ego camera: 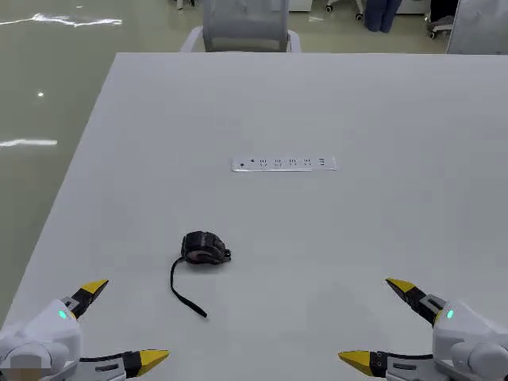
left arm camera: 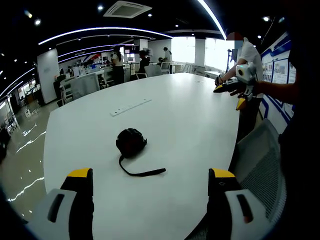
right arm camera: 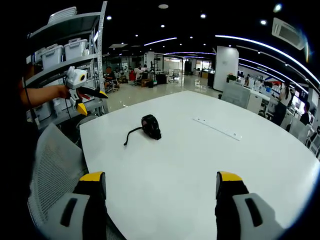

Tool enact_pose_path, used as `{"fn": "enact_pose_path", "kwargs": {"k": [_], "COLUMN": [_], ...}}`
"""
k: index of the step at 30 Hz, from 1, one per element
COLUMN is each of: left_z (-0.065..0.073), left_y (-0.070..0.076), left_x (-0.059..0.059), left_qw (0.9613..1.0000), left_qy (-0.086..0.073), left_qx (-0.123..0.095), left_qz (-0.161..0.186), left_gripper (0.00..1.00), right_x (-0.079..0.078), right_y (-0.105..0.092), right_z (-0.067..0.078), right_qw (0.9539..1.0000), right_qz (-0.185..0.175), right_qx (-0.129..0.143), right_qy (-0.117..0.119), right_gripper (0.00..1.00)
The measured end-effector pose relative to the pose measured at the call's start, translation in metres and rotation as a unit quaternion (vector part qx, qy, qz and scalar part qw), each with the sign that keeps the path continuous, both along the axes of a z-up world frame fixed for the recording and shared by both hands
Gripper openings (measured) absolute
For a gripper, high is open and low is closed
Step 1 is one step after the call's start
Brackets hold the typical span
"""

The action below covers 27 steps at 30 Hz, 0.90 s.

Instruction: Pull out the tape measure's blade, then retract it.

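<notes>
Hovering over the near left of the white table (ego camera: pixel 381 119), the left gripper (ego camera: pixel 125 323) has its yellow-tipped jaws spread wide with nothing between them. Ahead and to its right, the black tape measure (ego camera: pixel 205 248) lies on the tabletop, its wrist strap (ego camera: pixel 172 282) trailing toward the person. Farther back lies a white power strip (ego camera: pixel 283 163). At the near right, the right gripper (ego camera: pixel 377 321) is likewise spread and empty, well apart from the tape measure.

Bright, even light; sharp focus.
The table (ego camera: pixel 357 103) is lit by ceiling strips (left arm camera: pixel 210 15); barely any shadow is cast by the tape measure (ego camera: pixel 205 248); glare is seen on the floor (ego camera: pixel 48 79); gripper-view edges are bent.
</notes>
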<state>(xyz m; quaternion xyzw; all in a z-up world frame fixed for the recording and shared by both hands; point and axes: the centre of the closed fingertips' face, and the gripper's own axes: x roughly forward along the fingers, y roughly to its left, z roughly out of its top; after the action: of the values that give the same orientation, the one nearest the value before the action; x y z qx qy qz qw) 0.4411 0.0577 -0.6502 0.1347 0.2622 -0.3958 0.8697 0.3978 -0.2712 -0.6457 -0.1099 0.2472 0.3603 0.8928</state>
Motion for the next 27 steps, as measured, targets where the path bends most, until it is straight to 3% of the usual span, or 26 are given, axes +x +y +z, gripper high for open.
{"fn": "enact_pose_path", "kwargs": {"k": [13, 27], "left_z": [0.0, 0.003], "left_y": [0.001, -0.016], "left_x": [0.017, 0.036], "left_qw": [0.9991, 0.9963], "left_qy": [0.0, 0.003], "left_qx": [0.026, 0.045], "left_qz": [-0.035, -0.073], "left_gripper": [0.9, 0.85], "right_x": [0.014, 0.035], "right_y": [-0.001, -0.003], "right_z": [-0.002, -0.006], "right_qw": [0.9995, 0.9975], "right_qz": [0.031, 0.066], "right_qx": [-0.01, -0.022], "right_qy": [0.005, 0.01], "right_gripper": [0.89, 0.84]}}
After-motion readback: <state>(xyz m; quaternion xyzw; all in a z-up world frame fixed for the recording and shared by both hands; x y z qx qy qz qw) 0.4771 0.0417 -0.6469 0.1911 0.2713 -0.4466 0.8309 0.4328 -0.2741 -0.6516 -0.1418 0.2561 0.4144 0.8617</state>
